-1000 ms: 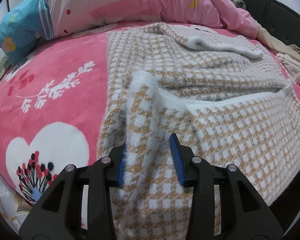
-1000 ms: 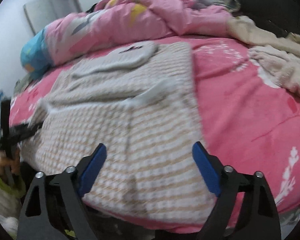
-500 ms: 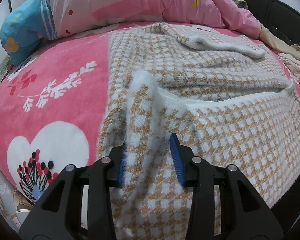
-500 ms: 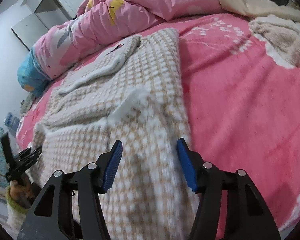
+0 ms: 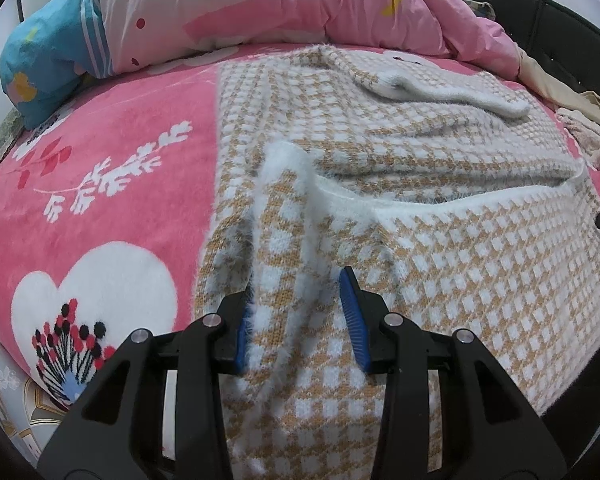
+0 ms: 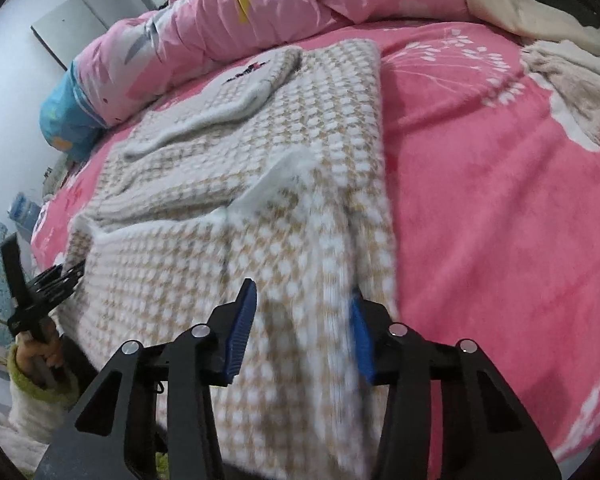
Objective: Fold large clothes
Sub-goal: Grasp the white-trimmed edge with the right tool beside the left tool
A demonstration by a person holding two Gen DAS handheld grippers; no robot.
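The checked sweater [image 5: 440, 184] lies flat on the pink bed [image 5: 100, 184], hem end hanging off the near edge, sleeves already folded in across the body, a heaped pink quilt [image 5: 300, 4] at the far end. Left gripper [image 5: 298, 320] is clamped on a raised ridge of knit at the sweater's left hem side – fabric bunches up btwn the blue pads and touches both. Right gripper [image 6: 304, 330] is at the right hem corner w/ its fingers closing; cloth sits btwn them, but the view is blurred there, so I can't tell if the pads press yet. Risks, as I judge them: the fluffy knit is thick and slippery, so a shallow bite on the right could slide off once lifted – the fold would then go skew. The right fingers may catch only the top layer, or too near the side edge, leaving the bottom layer behind. Left grip takes a pinch, not a flat edge, so pulling may drag the tucked sleeve out of place. If the two hands lift unevenly, the hem lands crooked. The hem hangs off the bed, so a dropped corner falls floorward.
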